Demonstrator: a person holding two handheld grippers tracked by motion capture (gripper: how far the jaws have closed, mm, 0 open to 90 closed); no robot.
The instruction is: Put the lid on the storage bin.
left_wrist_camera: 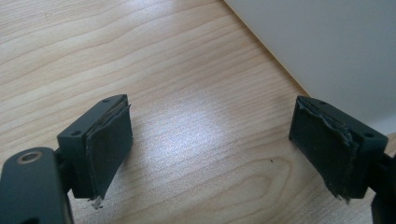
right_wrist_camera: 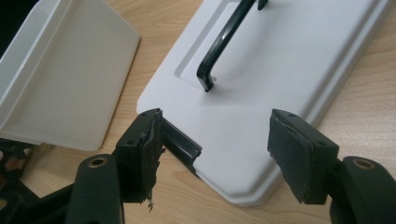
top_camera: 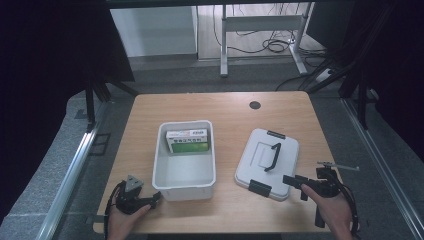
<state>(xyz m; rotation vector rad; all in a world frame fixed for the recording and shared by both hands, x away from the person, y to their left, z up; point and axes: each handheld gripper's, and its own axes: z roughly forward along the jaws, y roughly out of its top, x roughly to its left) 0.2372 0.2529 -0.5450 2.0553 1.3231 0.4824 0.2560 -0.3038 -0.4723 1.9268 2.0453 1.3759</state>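
A grey-white lid (top_camera: 267, 162) with a black handle (top_camera: 272, 156) and black latches lies flat on the tabletop (top_camera: 230, 107), just right of the open white bin (top_camera: 184, 179).

A bin (top_camera: 184, 170) sits on the counter (top_camera: 225, 107), a box (top_camera: 187, 140) inside at its far end; the lid (top_camera: 267, 162) lies just right of the bin.

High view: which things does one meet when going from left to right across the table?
Left gripper → open white box holding a green and white carton → white lid with a black handle → right gripper.
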